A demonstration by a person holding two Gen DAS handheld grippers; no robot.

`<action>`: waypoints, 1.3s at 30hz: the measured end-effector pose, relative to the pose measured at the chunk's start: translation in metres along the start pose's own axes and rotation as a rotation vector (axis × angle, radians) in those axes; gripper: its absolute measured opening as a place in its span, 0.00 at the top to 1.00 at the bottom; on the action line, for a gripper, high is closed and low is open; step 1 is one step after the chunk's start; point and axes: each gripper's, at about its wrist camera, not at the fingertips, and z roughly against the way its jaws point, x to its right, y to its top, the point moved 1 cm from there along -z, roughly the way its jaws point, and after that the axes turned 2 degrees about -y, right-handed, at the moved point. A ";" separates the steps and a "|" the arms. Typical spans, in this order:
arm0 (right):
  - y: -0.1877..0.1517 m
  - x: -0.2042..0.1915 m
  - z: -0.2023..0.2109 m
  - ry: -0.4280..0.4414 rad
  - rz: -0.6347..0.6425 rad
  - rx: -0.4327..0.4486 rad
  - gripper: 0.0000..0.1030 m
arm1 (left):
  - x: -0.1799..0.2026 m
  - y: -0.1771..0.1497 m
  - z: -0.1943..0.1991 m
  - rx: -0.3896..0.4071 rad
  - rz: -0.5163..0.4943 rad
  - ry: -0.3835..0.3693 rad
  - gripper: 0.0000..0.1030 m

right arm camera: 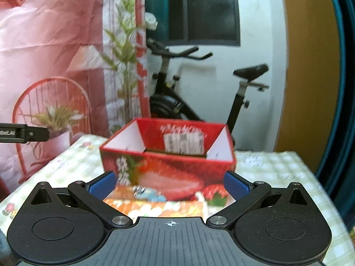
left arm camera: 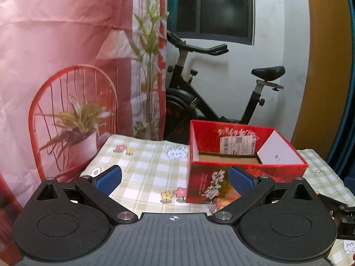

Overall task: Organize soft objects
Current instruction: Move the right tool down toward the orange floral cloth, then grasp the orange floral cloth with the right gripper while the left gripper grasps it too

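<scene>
Ahead, open red box (right arm camera: 168,166), both tongs spread, checked tablecloth (left arm camera: 144,168) around.

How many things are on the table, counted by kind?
Boxes: 1, the red box.
Packets: 1, the colourful packet lying in front of the box.
Grippers over the table: 2, left gripper and right gripper, both open.
Total: 4.
</scene>
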 end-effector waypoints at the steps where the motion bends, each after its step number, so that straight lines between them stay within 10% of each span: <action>1: -0.004 0.000 -0.001 0.006 -0.009 -0.010 0.00 | -0.001 -0.003 -0.002 0.002 -0.001 0.006 0.00; 39: -0.080 0.021 -0.033 -0.009 -0.109 -0.115 0.01 | 0.012 -0.066 -0.031 -0.080 -0.018 -0.115 0.01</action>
